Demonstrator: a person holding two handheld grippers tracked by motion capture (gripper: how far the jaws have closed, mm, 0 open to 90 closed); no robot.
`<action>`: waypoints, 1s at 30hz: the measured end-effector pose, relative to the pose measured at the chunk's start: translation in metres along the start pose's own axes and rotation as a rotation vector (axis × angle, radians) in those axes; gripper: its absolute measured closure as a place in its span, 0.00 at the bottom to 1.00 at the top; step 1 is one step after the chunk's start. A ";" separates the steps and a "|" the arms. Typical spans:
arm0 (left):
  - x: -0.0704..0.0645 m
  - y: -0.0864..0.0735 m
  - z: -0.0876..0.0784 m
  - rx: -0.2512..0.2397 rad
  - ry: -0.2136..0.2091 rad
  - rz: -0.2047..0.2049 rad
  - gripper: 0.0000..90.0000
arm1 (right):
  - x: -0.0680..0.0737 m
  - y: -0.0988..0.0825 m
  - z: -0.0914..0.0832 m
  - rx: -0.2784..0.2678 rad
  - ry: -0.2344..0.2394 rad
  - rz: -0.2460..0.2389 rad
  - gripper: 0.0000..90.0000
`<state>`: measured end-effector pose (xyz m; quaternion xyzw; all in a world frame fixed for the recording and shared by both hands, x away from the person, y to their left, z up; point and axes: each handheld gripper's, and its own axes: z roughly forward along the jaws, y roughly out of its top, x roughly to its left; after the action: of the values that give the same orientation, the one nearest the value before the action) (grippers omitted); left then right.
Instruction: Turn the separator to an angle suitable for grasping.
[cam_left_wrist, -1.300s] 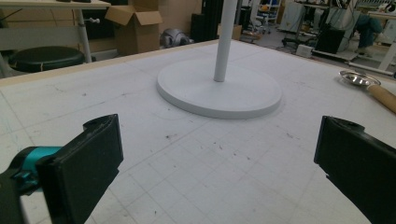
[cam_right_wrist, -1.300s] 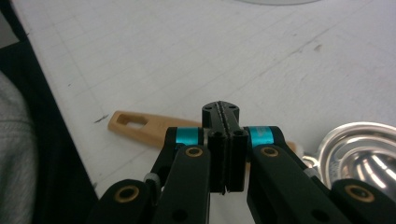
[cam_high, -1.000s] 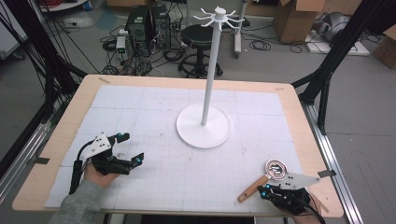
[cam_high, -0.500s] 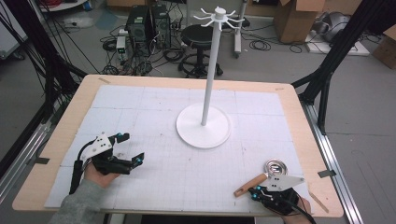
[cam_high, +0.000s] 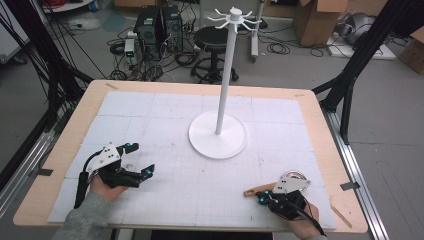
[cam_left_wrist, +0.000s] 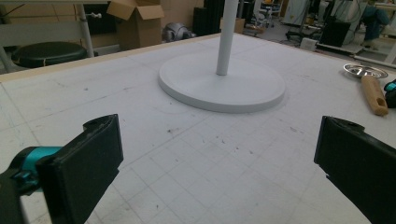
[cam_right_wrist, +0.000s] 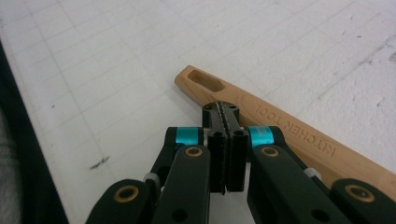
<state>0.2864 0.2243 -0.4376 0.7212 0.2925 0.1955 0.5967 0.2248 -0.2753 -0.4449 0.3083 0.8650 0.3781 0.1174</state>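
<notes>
A kitchen tool lies near the table's front right, with a wooden handle (cam_high: 254, 190) (cam_right_wrist: 289, 135) (cam_left_wrist: 373, 94) and a round metal head (cam_high: 295, 176) (cam_left_wrist: 365, 70). My right gripper (cam_high: 261, 196) (cam_right_wrist: 226, 112) is shut with nothing between its jaws. Its tips sit right over the handle, close to the slotted end; I cannot tell if they touch. My left gripper (cam_high: 141, 158) (cam_left_wrist: 215, 172) rests at the front left, open wide and empty. It points toward the white stand's round base (cam_high: 217, 135) (cam_left_wrist: 222, 86). The stand's pole (cam_high: 227, 75) carries several hooks at the top.
A white gridded mat (cam_high: 165, 115) covers the wooden table (cam_high: 325, 130). Black frame struts (cam_high: 350, 75) rise at both sides. Beyond the far edge stand a stool (cam_high: 212, 37), computer gear and cardboard boxes (cam_high: 315, 20).
My right gripper has moved left along the front edge to the tool's handle. The handle's free end has swung a little away from the front edge. The left gripper has kept still.
</notes>
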 end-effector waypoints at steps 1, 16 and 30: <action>0.000 0.000 0.000 0.002 0.000 0.001 0.02 | 0.000 0.001 0.001 0.000 -0.008 0.004 1.00; -0.003 0.000 0.000 0.014 -0.011 0.007 0.02 | -0.001 0.015 0.018 -0.015 -0.075 0.028 1.00; -0.004 0.000 -0.003 0.024 -0.007 0.018 0.02 | -0.007 0.028 0.033 -0.020 -0.098 0.018 1.00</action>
<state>0.2814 0.2234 -0.4366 0.7316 0.2864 0.1949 0.5872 0.2578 -0.2457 -0.4473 0.3330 0.8516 0.3722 0.1595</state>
